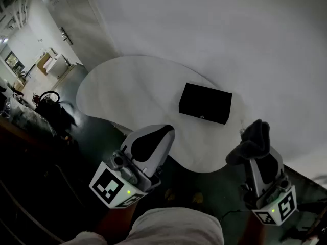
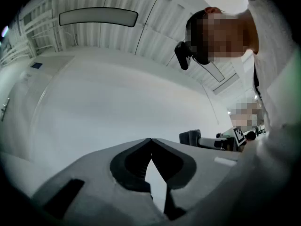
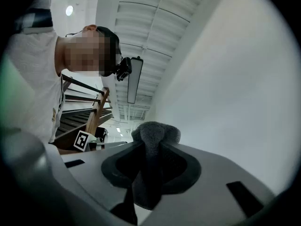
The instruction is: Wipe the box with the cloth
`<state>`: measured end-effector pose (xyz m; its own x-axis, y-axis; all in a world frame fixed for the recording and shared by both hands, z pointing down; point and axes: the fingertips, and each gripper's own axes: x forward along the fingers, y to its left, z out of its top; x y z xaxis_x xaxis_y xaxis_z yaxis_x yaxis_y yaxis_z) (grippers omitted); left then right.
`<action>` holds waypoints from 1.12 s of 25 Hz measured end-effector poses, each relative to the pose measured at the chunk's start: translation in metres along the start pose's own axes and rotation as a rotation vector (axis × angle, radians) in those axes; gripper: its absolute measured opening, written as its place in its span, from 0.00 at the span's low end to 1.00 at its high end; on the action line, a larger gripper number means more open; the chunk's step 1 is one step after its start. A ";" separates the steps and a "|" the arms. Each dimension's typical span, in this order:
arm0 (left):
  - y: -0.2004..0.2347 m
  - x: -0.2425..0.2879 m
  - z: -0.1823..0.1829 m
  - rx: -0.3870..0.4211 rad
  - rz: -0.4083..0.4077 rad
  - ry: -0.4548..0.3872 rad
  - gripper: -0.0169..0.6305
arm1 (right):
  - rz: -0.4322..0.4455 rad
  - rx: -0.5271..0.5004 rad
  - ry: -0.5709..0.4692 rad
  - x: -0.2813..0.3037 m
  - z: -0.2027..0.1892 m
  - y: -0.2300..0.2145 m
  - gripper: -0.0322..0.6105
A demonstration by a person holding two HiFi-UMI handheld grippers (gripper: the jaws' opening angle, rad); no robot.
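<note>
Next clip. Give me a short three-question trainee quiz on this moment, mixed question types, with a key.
1. True or false: the left tool is shut and empty.
2. The black box sits: A) on the white table; B) on a shelf; C) between a tool's jaws.
3. Fill in: the right tool is shut on the ____.
Key: 1 true; 2 A; 3 cloth.

The cloth (image 1: 251, 137) hides the jaw tips of the right gripper (image 1: 257, 152), and its lower end disappears between them. Far left of the left gripper (image 1: 166, 131), dark clutter (image 1: 52, 111) is too dim to identify.
</note>
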<state>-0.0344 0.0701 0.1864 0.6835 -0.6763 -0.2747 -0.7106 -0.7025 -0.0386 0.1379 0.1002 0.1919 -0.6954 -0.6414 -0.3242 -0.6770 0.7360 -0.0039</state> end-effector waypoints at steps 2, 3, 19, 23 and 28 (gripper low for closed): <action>0.000 0.000 -0.001 0.001 0.001 0.001 0.05 | 0.001 0.000 0.001 0.000 0.000 -0.001 0.20; 0.000 0.000 -0.001 0.001 0.001 0.002 0.05 | 0.001 -0.001 0.001 0.000 -0.001 -0.001 0.20; 0.012 -0.003 -0.005 -0.003 0.013 -0.002 0.05 | -0.019 0.009 -0.029 0.004 0.009 -0.008 0.20; 0.025 -0.010 0.000 0.008 0.015 -0.010 0.05 | -0.038 -0.005 -0.036 0.011 0.014 -0.008 0.20; 0.048 -0.014 0.004 0.023 0.008 -0.023 0.05 | -0.071 -0.032 -0.039 0.024 0.017 -0.008 0.20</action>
<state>-0.0786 0.0466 0.1840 0.6737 -0.6766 -0.2971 -0.7201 -0.6914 -0.0585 0.1308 0.0829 0.1684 -0.6359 -0.6822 -0.3608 -0.7321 0.6812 0.0021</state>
